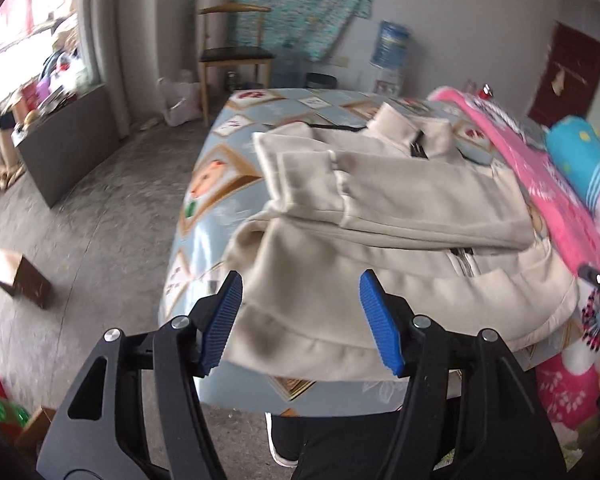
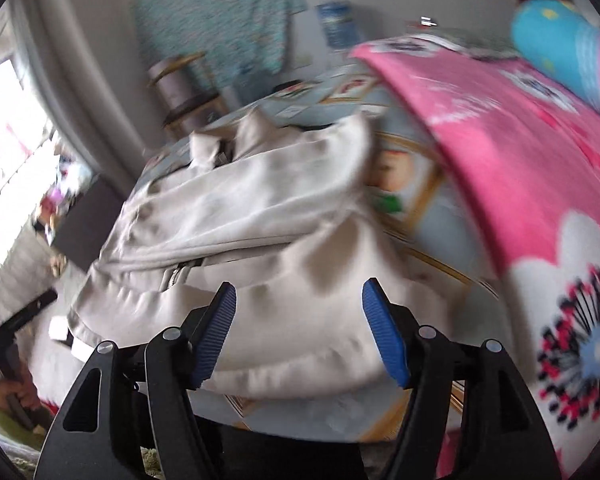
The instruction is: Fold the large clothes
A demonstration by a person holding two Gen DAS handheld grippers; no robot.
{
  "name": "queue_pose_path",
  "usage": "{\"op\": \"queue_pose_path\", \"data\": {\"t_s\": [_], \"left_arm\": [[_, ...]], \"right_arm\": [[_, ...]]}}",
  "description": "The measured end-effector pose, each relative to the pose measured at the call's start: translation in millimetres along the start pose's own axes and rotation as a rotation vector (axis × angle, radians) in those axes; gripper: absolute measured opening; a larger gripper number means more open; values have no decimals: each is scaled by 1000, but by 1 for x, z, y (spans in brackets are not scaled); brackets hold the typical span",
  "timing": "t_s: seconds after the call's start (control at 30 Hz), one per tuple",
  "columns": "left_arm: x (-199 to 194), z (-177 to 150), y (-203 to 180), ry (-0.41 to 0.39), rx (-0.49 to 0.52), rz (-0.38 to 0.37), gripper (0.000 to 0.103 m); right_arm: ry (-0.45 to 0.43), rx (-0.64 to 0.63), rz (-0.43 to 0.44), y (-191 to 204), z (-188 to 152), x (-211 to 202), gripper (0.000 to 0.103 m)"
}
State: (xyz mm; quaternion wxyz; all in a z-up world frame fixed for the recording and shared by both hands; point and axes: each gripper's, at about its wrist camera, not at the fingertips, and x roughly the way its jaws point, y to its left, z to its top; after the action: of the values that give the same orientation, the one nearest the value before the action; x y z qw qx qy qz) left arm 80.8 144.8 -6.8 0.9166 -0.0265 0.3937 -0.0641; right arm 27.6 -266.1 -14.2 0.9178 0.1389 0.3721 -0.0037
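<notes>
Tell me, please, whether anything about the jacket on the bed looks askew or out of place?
The beige jacket lies crooked, its hem close to the bed's near edge, and one sleeve is folded unevenly across it. Nothing looks damaged.

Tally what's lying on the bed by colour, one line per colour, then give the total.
Beige: 1, the jacket, sleeves folded across its front.
Pink: 1, the blanket along the bed's far side.
Blue: 1, the rolled pillow resting on the pink blanket.
Total: 3.
Both tools, left and right, are open above the jacket's hem.
</notes>
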Motion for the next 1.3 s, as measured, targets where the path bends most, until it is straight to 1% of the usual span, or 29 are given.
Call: {"op": "queue_pose_path", "data": {"t_s": [0.07,0.1,0.2,0.27,0.3,0.37,0.43,0.47,0.5,0.53,0.57,0.6,0.63,0.67,0.7,0.73,0.77,0.83,0.9,0.93,0.97,1.03,1.1,1.2,1.23,1.3], "left_arm": [[11,0,-11,19,46,8,58],[14,-1,-15,27,60,8,58],[30,-3,-31,70,115,-39,58],[37,-5,-41,95,140,-85,58],[41,-7,-48,116,156,-122,58],[50,-12,-66,180,202,-216,58],[63,-19,-81,233,248,-253,58],[68,-22,-85,242,263,-241,58],[72,-26,-90,241,282,-222,59],[73,-27,-92,228,295,-213,59],[73,-28,-94,217,307,-208,58],[73,-29,-95,211,312,-205,52],[73,-30,-96,197,321,-201,45],[73,-31,-97,188,335,-190,30],[72,-30,-98,176,360,-170,12],[71,-31,-100,166,385,-157,5],[69,-29,-99,163,388,-157,3],[58,-20,-94,123,378,-166,2],[41,-5,-91,45,377,-145,2],[34,2,-88,11,370,-136,2],[34,7,-86,3,359,-136,2],[45,8,-84,20,351,-124,2],[58,2,-87,39,369,-103,2],[76,-12,-96,64,435,-60,2],[84,-17,-98,81,448,-51,2],[84,-20,-97,70,445,-45,2]], "right_arm": [[21,-46,19,15,5,8,64],[32,-73,42,26,8,13,64],[88,-142,109,56,6,28,64],[134,-195,132,79,3,41,64],[155,-216,136,89,0,48,64],[191,-257,123,106,-3,62,64],[230,-293,93,115,-8,75,63],[249,-299,84,114,-11,80,56],[271,-298,80,114,-13,85,45],[286,-290,87,113,-14,88,40],[291,-291,91,112,-15,88,25],[286,-302,79,113,-15,86,12],[279,-302,84,113,-15,83,9],[267,-293,89,113,-14,79,6],[256,-287,88,114,-12,77,6],[229,-277,92,116,-8,68,6],[208,-273,98,119,-2,64,5],[152,-278,107,125,10,49,5],[113,-296,108,133,19,43,5],[98,-312,97,136,21,44,5],[96,-319,89,137,23,50,5],[121,-311,87,135,22,71,5],[151,-305,80,131,19,90,5],[159,-329,53,130,11,109,5],[179,-312,61,126,9,116,6],[191,-259,95,116,11,115,9]]}}
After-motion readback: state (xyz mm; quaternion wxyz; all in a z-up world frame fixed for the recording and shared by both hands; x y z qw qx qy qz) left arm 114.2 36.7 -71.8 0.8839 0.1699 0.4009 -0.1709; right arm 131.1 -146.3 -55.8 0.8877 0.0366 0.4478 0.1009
